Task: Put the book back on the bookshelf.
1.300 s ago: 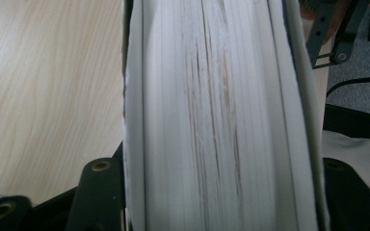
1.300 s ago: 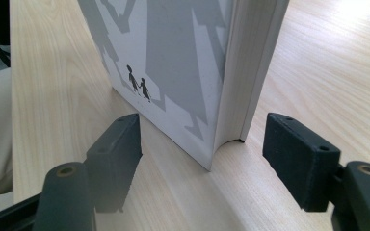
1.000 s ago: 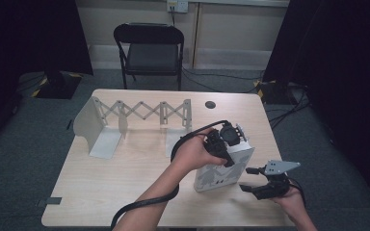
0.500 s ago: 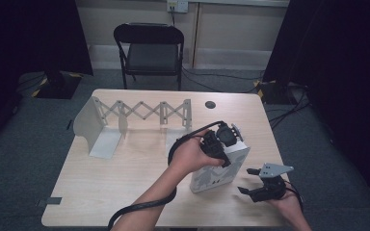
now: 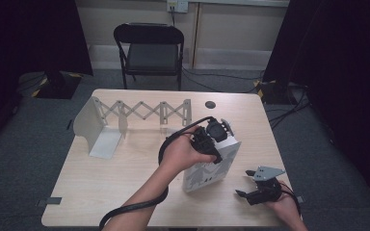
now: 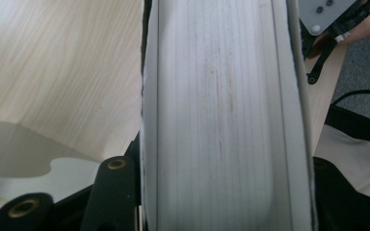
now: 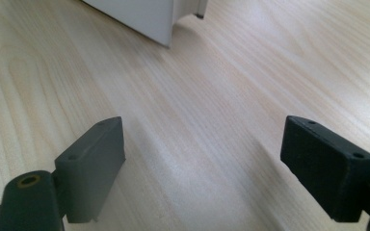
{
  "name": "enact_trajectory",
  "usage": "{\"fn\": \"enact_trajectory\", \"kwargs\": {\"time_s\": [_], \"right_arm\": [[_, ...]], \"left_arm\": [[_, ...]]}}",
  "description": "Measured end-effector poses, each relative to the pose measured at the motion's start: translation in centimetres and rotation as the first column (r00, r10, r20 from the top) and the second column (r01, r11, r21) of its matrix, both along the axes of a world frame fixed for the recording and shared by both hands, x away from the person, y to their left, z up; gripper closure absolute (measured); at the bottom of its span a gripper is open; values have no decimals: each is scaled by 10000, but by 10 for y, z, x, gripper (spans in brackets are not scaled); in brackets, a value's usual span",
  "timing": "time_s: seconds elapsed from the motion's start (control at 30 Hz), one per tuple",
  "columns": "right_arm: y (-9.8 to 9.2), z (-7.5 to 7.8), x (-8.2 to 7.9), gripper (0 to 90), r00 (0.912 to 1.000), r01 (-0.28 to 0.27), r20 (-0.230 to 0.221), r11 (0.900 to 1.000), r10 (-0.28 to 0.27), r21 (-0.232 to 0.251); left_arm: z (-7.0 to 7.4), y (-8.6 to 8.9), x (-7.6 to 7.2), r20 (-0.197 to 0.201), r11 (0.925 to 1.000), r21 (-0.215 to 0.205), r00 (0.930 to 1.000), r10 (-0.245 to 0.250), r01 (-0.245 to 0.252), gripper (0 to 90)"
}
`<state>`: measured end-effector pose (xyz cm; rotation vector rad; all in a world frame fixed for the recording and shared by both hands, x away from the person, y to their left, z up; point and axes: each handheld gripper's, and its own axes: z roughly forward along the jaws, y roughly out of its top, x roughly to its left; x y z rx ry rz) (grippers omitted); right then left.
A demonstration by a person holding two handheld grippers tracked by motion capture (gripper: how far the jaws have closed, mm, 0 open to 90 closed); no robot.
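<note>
Your left gripper (image 5: 211,144) is clamped on the top edge of a thick white book (image 5: 207,169), which stands tilted on the wooden table (image 5: 125,178) right of centre in the high view. In the left gripper view the book's page block (image 6: 221,115) runs up the middle between the jaws. Your right gripper (image 5: 255,190) sits at the lower right of the high view, just beside the book and clear of it; its jaws have just been opening and now stand wide over bare tabletop. An expanding white book rack (image 5: 125,118) stands at the upper left of the table, well apart.
</note>
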<state>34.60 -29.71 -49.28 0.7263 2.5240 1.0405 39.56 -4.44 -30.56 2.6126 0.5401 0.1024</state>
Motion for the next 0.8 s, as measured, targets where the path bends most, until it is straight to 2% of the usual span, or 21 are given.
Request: {"fn": "enact_trajectory", "kwargs": {"time_s": [0.47,0.57,0.67,0.73,0.8], "right_arm": [[-4,-4,0,138,9997,250,-62,9992,-248,310],[-6,-6,2,136,9989,376,-293,9981,-362,486],[-6,-6,2,141,9988,382,-321,9980,-367,499],[-7,-6,3,137,9952,678,-751,9956,-629,647],[-7,-6,2,136,9948,753,-726,9951,-707,633]], "left_arm": [[7,17,0,4,9987,279,9991,432,-432,532],[9,22,0,-65,9977,276,9981,619,-617,532],[9,25,0,-94,9969,266,9972,740,-738,532],[10,28,-1,-148,9961,289,9964,838,-833,531],[11,31,-1,-150,9950,239,9952,971,-967,532]]}}
